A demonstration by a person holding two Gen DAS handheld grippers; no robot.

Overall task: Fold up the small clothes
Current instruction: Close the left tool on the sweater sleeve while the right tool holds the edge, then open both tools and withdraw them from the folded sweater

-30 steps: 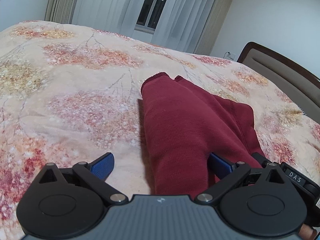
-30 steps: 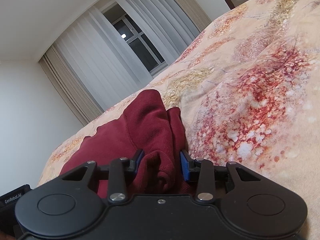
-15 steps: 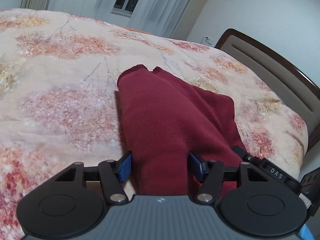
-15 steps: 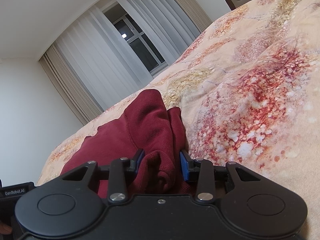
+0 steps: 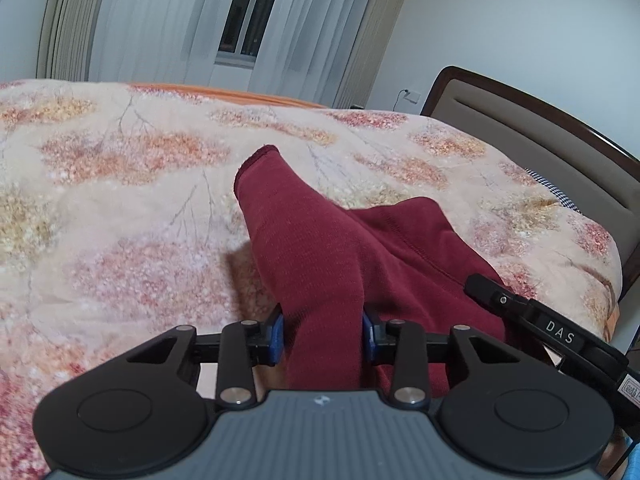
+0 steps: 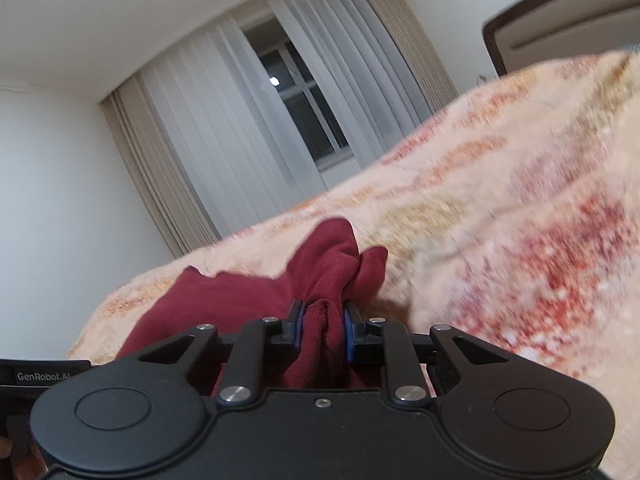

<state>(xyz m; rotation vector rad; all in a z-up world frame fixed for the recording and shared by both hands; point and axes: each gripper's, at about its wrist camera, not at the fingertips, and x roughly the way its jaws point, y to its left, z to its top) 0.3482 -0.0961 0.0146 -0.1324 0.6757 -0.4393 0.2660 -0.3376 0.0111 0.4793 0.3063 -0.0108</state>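
Both sets of jaws are clamped on cloth: the left gripper [image 5: 322,334] pinches a flat band of a dark red garment [image 5: 320,248], and the right gripper [image 6: 323,330] squeezes a thick bunch of the same garment [image 6: 328,264]. Garment lies on a flowered bedspread [image 5: 120,208], toward the near edge of the bed, with a dark headboard [image 5: 532,128] off to the right side. Long axis, seen from the left wrist, runs from the grippers away toward the far edge of the bed, ending in a narrow hemmed end that looks like a cuff or leg opening; cannot tell which. Near ends seem lifted off the spread, far end resting on it. Judgement: soft knit, light, limp, not slippery, nothing fragile; it will sag between grips and wrinkle where bunched. Best taken by hems or corners, spread flat between both grippers, not by a wad of layers.
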